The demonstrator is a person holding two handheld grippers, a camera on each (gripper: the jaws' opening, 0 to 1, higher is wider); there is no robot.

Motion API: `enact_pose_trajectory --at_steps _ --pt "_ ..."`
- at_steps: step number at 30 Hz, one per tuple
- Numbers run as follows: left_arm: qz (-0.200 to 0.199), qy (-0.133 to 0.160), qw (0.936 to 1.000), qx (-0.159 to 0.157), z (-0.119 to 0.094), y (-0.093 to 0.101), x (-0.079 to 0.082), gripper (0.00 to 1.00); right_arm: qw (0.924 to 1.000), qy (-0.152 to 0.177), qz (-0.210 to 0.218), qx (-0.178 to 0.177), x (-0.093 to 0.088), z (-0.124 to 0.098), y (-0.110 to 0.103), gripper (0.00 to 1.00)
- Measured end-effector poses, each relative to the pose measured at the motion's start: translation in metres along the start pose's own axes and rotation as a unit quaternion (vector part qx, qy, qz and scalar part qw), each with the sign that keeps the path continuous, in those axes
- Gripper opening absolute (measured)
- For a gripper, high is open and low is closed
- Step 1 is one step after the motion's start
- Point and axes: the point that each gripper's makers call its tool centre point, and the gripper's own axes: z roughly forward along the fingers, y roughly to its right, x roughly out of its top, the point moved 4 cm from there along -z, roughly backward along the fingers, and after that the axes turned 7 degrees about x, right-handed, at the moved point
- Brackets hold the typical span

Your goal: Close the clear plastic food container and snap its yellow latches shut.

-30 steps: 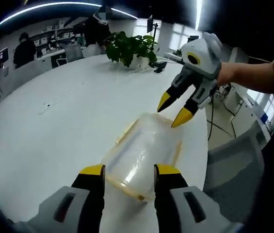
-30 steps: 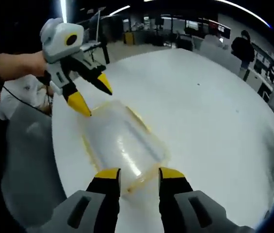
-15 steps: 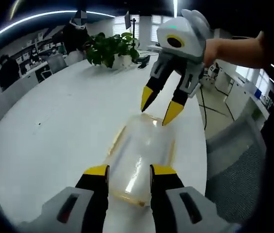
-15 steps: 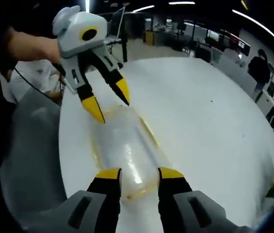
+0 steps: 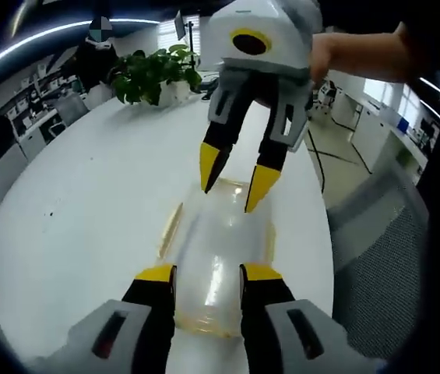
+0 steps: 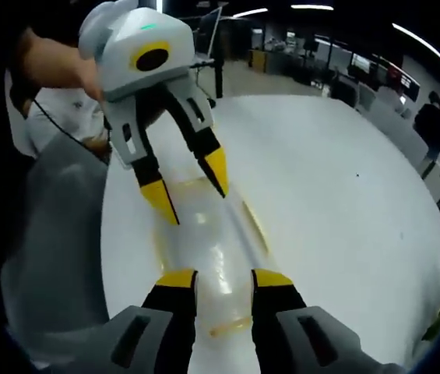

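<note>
The clear plastic container [image 5: 218,241] lies lengthwise on the white table [image 5: 72,202], lid on, with yellow latches [image 5: 170,226] along its sides. My left gripper [image 5: 208,274] is open, its jaws either side of the container's near end. The right gripper [image 5: 234,185] comes in from above, open, tips just over the far end. In the right gripper view the same container [image 6: 208,249] runs away from my open right gripper [image 6: 222,279], which straddles its near end. The left gripper [image 6: 192,193] hangs open over the other end. A yellow latch [image 6: 255,226] sticks out on the right.
A potted plant [image 5: 153,74] stands at the table's far side. Grey chairs [image 5: 383,265] [image 6: 56,234] sit close to the table edge beside the container. A person's hand [image 5: 336,54] holds the right gripper. People and desks are far in the background.
Both grippers have drawn closer together along the container. Each now looms larger in the other's view, with its tips lower over the lid's ends.
</note>
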Motion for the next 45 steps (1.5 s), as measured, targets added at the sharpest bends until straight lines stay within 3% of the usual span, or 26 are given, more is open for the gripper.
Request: enact_pose_trajectory --at_steps 7,9,12,14,17,23,26,29,32,37,45 --pt "0.014 -0.01 0.9999 -0.003 0.004 0.003 0.002 0.28 0.9998 -0.007 -0.016 0.008 0.009 0.012 0.003 0.25" --pt "0.025 -0.005 0.9997 -0.006 0.004 0.005 0.006 0.23 0.9998 -0.007 -0.018 0.009 0.013 0.015 0.004 0.23" --pt "0.035 0.005 0.9993 -0.012 0.004 0.01 0.015 0.24 0.9997 -0.009 -0.021 0.008 0.019 0.019 0.007 0.23" --pt "0.053 0.005 0.9985 -0.014 0.004 0.014 0.019 0.24 0.9997 -0.011 -0.02 0.011 0.021 0.023 0.009 0.23" --pt "0.089 -0.008 0.9959 -0.014 0.005 0.019 0.02 0.23 0.9987 -0.044 -0.024 0.009 0.018 0.026 0.014 0.18" --pt "0.119 -0.021 0.9926 -0.009 0.012 0.025 0.02 0.2 0.9988 -0.046 -0.012 0.012 0.022 0.031 0.02 0.11" --pt "0.119 -0.025 0.9926 -0.006 0.014 0.022 0.02 0.17 0.9985 -0.052 -0.011 0.015 0.02 0.035 0.021 0.09" --pt "0.107 -0.009 0.9943 -0.005 0.008 0.021 0.025 0.1 0.9984 -0.054 0.003 0.013 0.018 0.034 0.024 0.05" --pt "0.105 -0.004 0.9944 -0.006 0.009 0.022 0.026 0.1 0.9989 -0.044 0.012 0.011 0.021 0.033 0.027 0.06" --pt "0.126 -0.026 0.9917 0.001 0.019 0.023 0.02 0.11 0.9988 -0.045 0.013 0.013 0.022 0.038 0.029 0.07" --pt "0.124 -0.032 0.9917 -0.013 0.02 0.039 0.02 0.22 0.9993 -0.031 0.022 0.007 0.03 0.039 0.034 0.13"
